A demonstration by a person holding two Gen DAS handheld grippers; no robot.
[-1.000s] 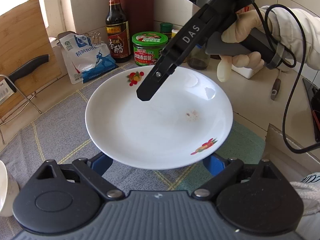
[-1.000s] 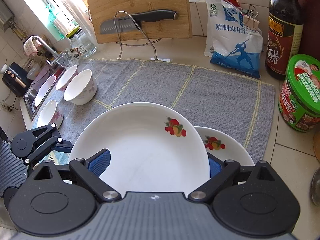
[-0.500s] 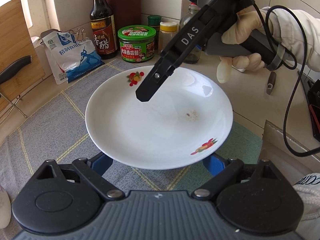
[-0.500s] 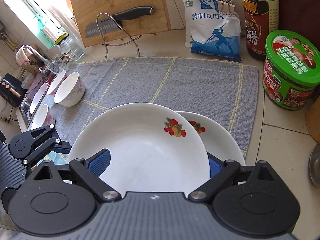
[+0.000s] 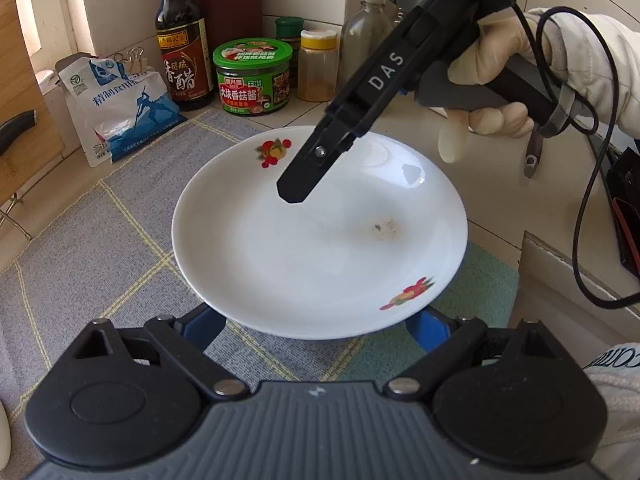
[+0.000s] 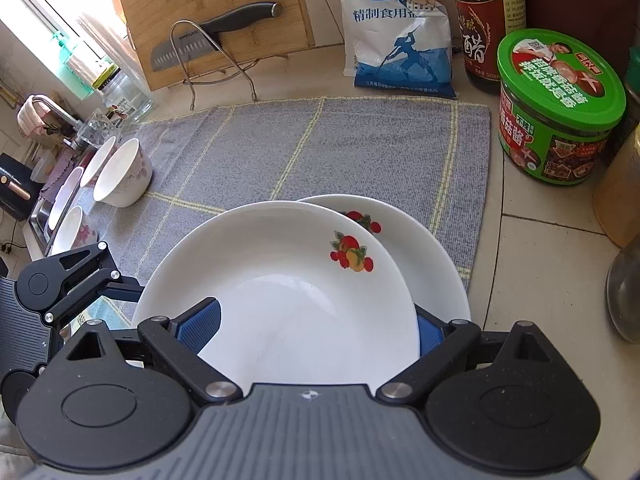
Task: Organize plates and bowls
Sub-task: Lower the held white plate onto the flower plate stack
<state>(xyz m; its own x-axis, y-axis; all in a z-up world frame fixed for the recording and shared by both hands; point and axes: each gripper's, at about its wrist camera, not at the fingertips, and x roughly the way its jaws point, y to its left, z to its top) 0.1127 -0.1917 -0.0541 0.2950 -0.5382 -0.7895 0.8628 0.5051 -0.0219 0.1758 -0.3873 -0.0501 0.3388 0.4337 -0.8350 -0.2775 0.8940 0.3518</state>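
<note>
1. The near rim of a white plate (image 5: pixel 320 248) is held between the jaws of the left gripper (image 5: pixel 320 328), its contact hidden beneath.
2. A second plate (image 6: pixel 280 292) is clamped by the right gripper (image 6: pixel 316 334), overlapping the first.
3. The grey mat (image 6: pixel 320 148) lies on the table; bowls (image 6: pixel 122 174) appear partly cut off.

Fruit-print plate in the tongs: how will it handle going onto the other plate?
Probably rigid and brittle: the plate looks like glazed ceramic, so it could chip against the lower plate. Its glossy rim may slip between the blue pads. Wide and shallow, it should settle flat, not roll.
</note>
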